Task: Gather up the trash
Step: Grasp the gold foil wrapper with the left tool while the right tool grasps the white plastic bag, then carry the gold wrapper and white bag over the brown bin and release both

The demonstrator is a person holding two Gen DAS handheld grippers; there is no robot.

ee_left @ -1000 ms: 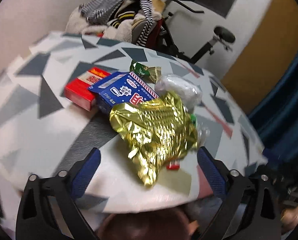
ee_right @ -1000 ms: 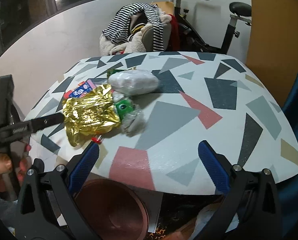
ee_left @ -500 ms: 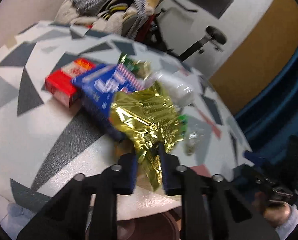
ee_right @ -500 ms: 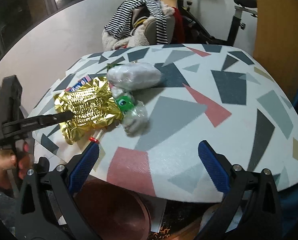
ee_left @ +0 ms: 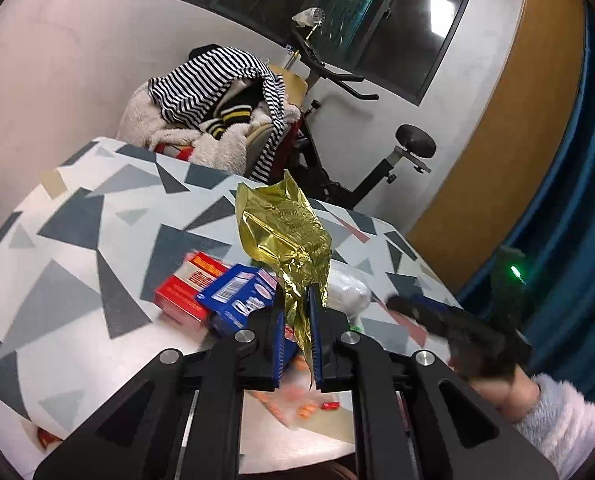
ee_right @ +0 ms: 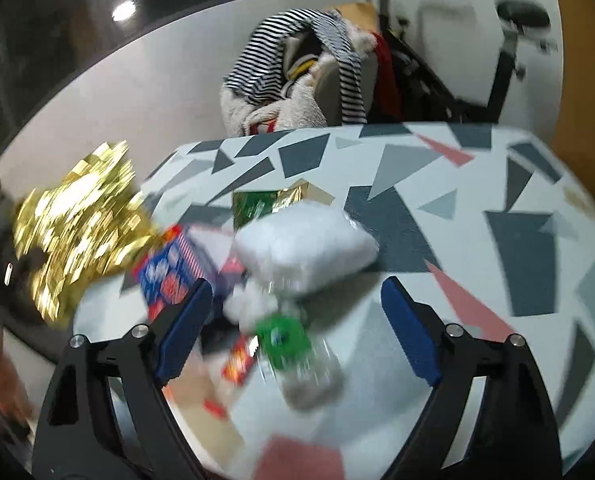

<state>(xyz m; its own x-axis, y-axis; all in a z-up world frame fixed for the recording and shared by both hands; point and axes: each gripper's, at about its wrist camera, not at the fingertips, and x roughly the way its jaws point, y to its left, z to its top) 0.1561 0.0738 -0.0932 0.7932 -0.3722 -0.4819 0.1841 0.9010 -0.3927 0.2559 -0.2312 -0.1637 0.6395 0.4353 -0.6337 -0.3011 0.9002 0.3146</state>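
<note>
Gold wrapper: a crumpled foil bag, pinched by its lower end and raised off the table, its body standing above the grip; in the right wrist view it shows as a blurred gold mass at the left edge.
Left gripper: jaws drawn close together, clamped on the wrapper's tail.
Right gripper: jaws spread wide and holding nothing, poised over the trash pile.
Bottle: clear plastic with a green label, lying on the table between the right gripper's fingers, blurred.
White bag: a puffy packet just behind the bottle.
Blue box: lying beside a red box, the two touching, just behind the left gripper.
Green packet: behind the white bag, partly hidden.
Table: white top patterned with grey, dark and pink triangles; small orange scraps near its front edge.
Background: striped clothes heaped on a chair, an exercise bike beside it.
</note>
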